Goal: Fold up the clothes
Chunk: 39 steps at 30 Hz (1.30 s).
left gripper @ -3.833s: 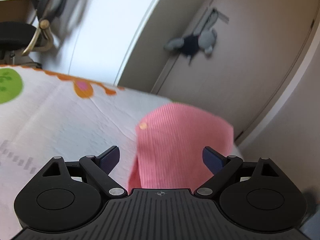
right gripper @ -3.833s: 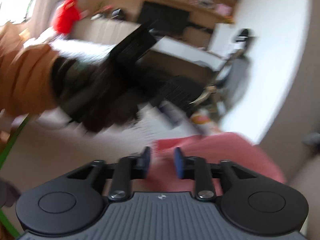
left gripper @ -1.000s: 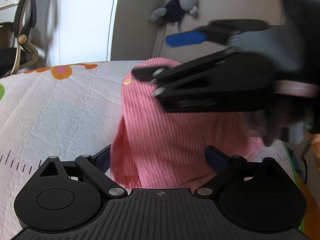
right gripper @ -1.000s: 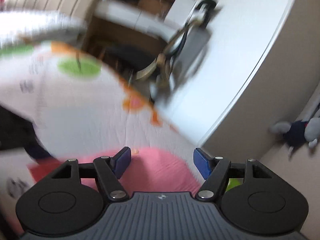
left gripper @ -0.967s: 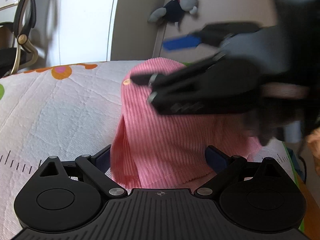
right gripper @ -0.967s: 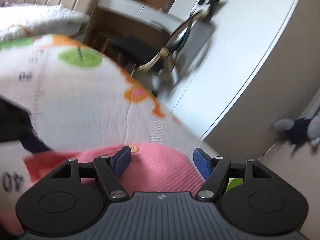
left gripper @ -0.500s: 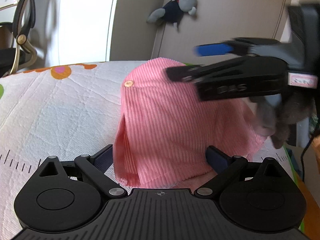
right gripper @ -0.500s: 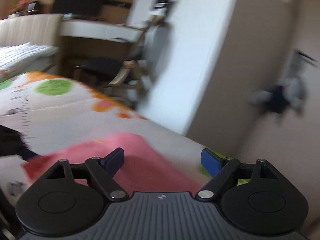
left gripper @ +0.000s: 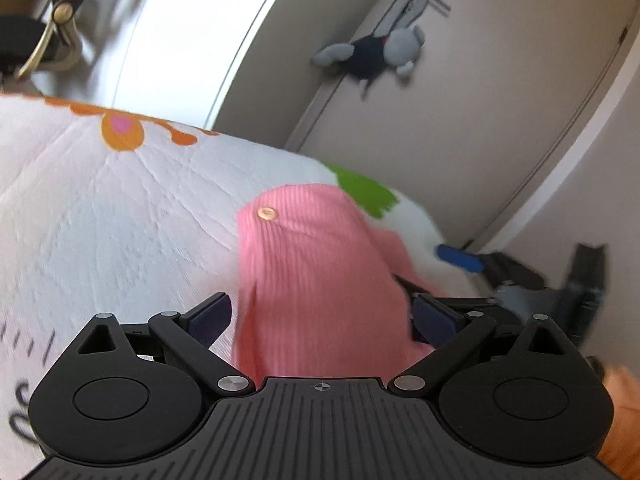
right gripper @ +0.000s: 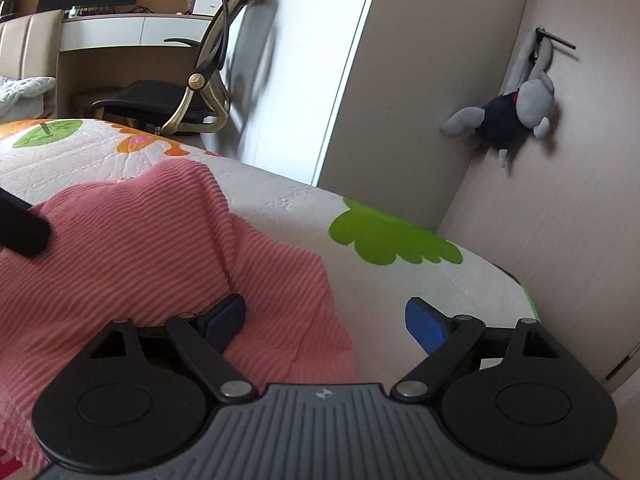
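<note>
right gripper opening wide, left gripper wide, both gripping nothing; pink ribbed top bunched at 10 o'clock, fold may slump.

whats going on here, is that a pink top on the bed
Yes. A person with a handheld gripper in each hand is folding a pink ribbed garment on a white quilted bedspread printed with orange and green shapes. The left gripper is open, with the garment lying between its fingers. The right gripper is opening over the garment's edge and grips nothing. A grey stuffed toy hangs on the wall behind.
</note>
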Each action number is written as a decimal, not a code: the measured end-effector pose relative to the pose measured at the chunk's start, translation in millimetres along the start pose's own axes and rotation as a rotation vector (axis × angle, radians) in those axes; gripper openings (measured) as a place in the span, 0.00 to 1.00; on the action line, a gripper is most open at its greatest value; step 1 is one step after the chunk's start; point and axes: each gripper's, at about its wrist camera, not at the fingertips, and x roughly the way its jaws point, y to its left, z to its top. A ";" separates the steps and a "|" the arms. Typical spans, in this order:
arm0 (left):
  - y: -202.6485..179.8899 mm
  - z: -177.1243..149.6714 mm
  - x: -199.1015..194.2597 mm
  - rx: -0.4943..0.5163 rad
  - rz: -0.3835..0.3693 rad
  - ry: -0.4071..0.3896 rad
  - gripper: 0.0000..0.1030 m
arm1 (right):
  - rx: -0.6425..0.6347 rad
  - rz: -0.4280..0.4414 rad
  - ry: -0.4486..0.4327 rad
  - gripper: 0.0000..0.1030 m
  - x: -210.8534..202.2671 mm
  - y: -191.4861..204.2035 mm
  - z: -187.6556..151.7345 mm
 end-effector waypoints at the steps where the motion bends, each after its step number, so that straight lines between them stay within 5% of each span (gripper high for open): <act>1: -1.8 0.0 6.1 0.010 0.008 0.009 0.97 | 0.011 0.010 0.008 0.85 0.7 0.7 0.1; 4: -7.0 -0.3 20.9 0.033 0.014 0.033 0.95 | 0.011 0.012 0.017 0.85 1.1 3.4 1.2; 7: -9.5 -0.3 18.1 0.031 0.007 0.031 0.76 | 0.008 0.004 0.031 0.83 2.6 9.8 6.6; 11: 4.0 8.2 -3.7 0.000 -0.022 -0.018 0.68 | -0.088 0.016 0.019 0.79 11.7 42.5 29.2; 20: 78.3 19.8 -58.7 -0.065 0.216 -0.134 0.74 | -0.142 0.137 -0.046 0.82 52.2 120.3 77.6; 25: 92.4 8.3 -59.4 -0.053 0.261 -0.170 0.92 | -0.081 0.166 -0.049 0.83 50.0 106.7 75.0; 29: 90.9 5.2 -55.7 -0.035 0.279 -0.175 0.92 | 0.008 0.255 -0.090 0.83 11.3 82.3 66.2; 31: 94.0 1.2 -61.3 -0.043 0.274 -0.175 0.93 | -0.038 0.323 -0.082 0.89 -4.9 80.0 56.2; 34: 95.6 -4.7 -68.2 -0.042 0.275 -0.177 0.93 | -0.185 0.299 -0.027 0.89 -6.5 94.5 41.5; 39: 92.2 -10.7 -72.9 -0.043 0.280 -0.175 0.94 | -0.242 0.282 -0.009 0.90 -7.4 95.3 41.4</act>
